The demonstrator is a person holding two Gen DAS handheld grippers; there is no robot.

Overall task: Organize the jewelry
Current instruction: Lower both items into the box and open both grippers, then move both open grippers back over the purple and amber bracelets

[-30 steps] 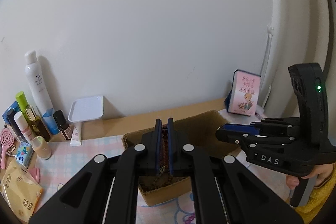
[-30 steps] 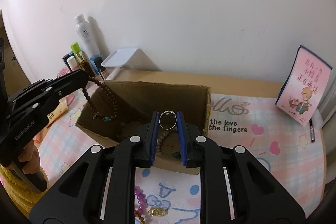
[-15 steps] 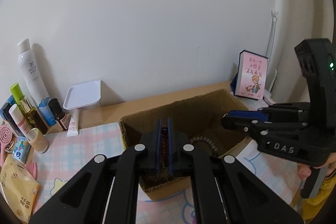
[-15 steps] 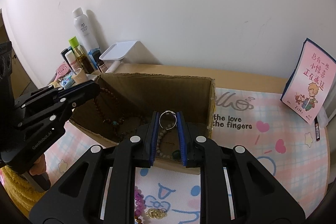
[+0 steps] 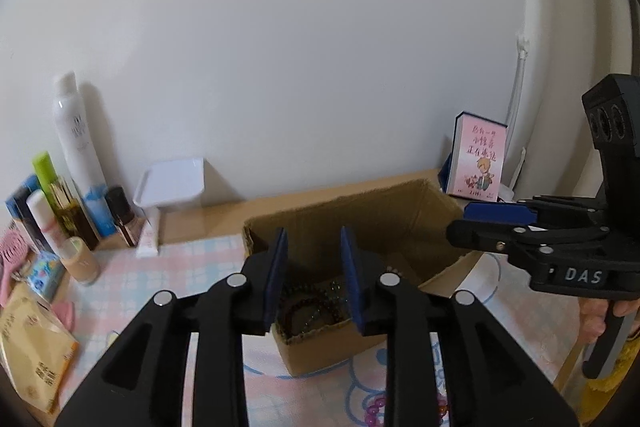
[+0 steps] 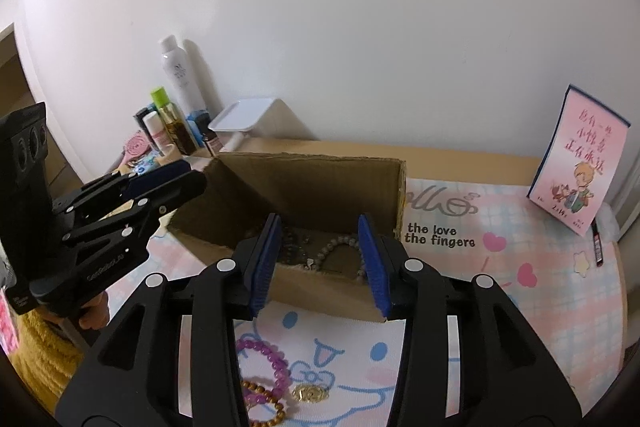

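- Nearest the right wrist lens, on the pink cartoon-print mat (image 6: 500,267), lie a purple bead bracelet (image 6: 266,367), an amber bead bracelet (image 6: 266,405) and a small gold medallion (image 6: 309,394); the left wrist view catches only a few purple beads at its bottom edge.
- Just past them, the right gripper (image 6: 320,259) has its blue-padded jaws spread wide with nothing between, poised over the near wall of the open brown cardboard box (image 6: 320,183).
- The left gripper (image 5: 313,281) is likewise spread and holds nothing, above the box's near corner.
- Inside the box, the left view shows dark brown bead strands (image 5: 310,303) heaped on the floor; the right view adds a pale grey bead bracelet (image 6: 340,247) beside them.
- Each camera sees the other gripper side-on at the box's far end.
- Farther back, a pink illustrated booklet (image 6: 576,167) stands upright.
- Against the wall stand a white tray (image 5: 172,183), a tall white spray bottle (image 5: 76,143) and small cosmetic bottles (image 5: 60,203).
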